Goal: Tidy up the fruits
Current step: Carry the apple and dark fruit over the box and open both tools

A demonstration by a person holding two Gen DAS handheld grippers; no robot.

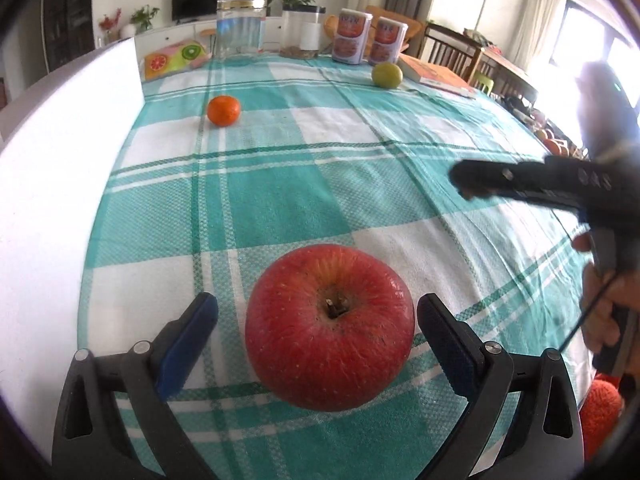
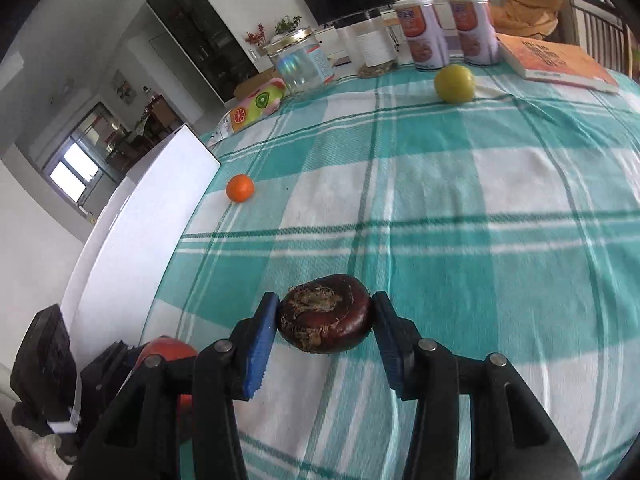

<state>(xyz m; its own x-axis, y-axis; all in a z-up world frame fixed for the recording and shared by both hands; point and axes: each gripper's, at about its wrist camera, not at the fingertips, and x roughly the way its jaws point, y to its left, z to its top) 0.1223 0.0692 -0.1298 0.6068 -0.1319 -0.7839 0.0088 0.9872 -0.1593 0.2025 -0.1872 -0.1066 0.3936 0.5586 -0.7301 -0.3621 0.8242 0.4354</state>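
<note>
A large red apple (image 1: 330,328) lies on the teal checked tablecloth (image 1: 320,160) between the fingers of my open left gripper (image 1: 318,310); gaps show on both sides. My right gripper (image 2: 325,314) is shut on a dark brown water chestnut (image 2: 325,313) and holds it just above the cloth. The right gripper also shows in the left wrist view (image 1: 472,184), at the right. A small orange (image 1: 223,110) lies at the far left; it also shows in the right wrist view (image 2: 240,188). A green-yellow fruit (image 1: 387,75) lies at the far side, also in the right wrist view (image 2: 455,83).
A white board (image 1: 60,184) stands along the table's left edge. At the back stand a glass jar (image 1: 241,28), a clear canister (image 1: 302,32), two cans (image 1: 352,36) and a fruit-print pouch (image 1: 172,58). An orange book (image 1: 436,74) lies at the back right.
</note>
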